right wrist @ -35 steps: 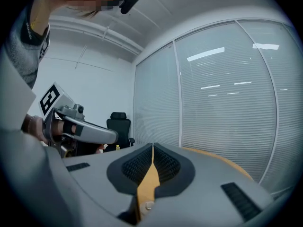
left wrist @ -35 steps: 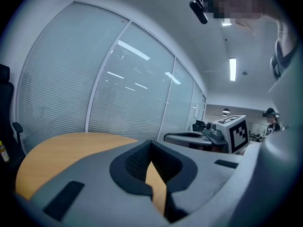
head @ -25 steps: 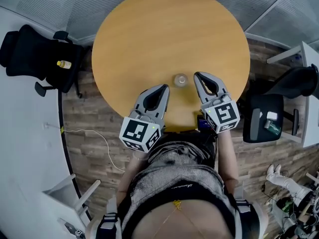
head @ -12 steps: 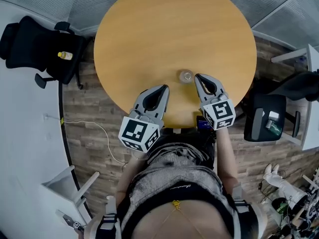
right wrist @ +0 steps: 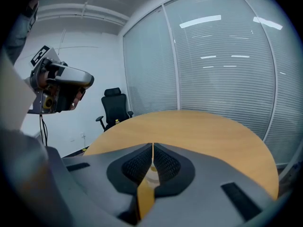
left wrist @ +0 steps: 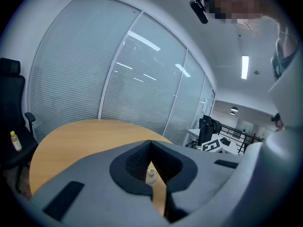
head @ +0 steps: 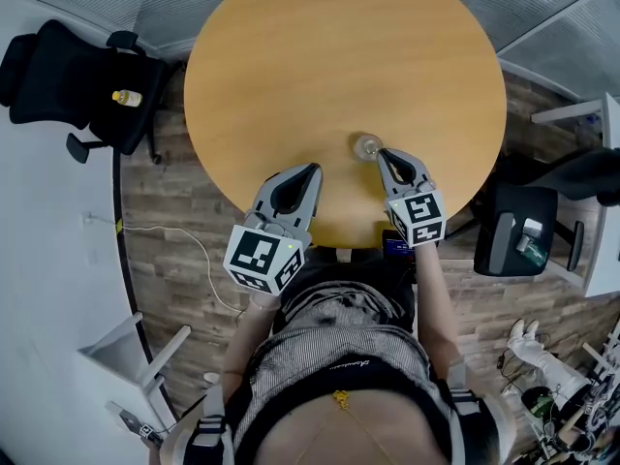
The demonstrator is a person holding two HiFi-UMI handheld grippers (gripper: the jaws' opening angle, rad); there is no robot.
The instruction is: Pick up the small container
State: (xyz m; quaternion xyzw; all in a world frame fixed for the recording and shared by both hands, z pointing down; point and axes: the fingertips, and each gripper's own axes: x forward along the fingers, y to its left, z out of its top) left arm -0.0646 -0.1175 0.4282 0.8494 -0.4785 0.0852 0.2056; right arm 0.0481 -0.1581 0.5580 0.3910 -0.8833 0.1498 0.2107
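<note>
The small container [head: 366, 146], a clear round jar, stands on the round wooden table [head: 329, 56] near its front edge. My right gripper [head: 381, 154] is shut and empty, with its tips right beside the jar on the near side; touching or not, I cannot tell. In the right gripper view the shut gripper [right wrist: 153, 148] shows the jar [right wrist: 151, 176] faintly through the slot below its tips. My left gripper [head: 316, 169] is shut too, off to the jar's left. The left gripper [left wrist: 150, 142] view shows the jar [left wrist: 151, 175] through the gap below its tips.
A black office chair [head: 82, 85] with a yellow bottle [head: 121, 97] on its seat stands left of the table. Another black chair [head: 518, 240] and a white desk [head: 601, 163] are to the right. A white cable [head: 184, 260] lies on the wood floor.
My right gripper has sunk toward the table and its tips have come up beside the jar. The left gripper has shifted a little lower. Both stay shut.
</note>
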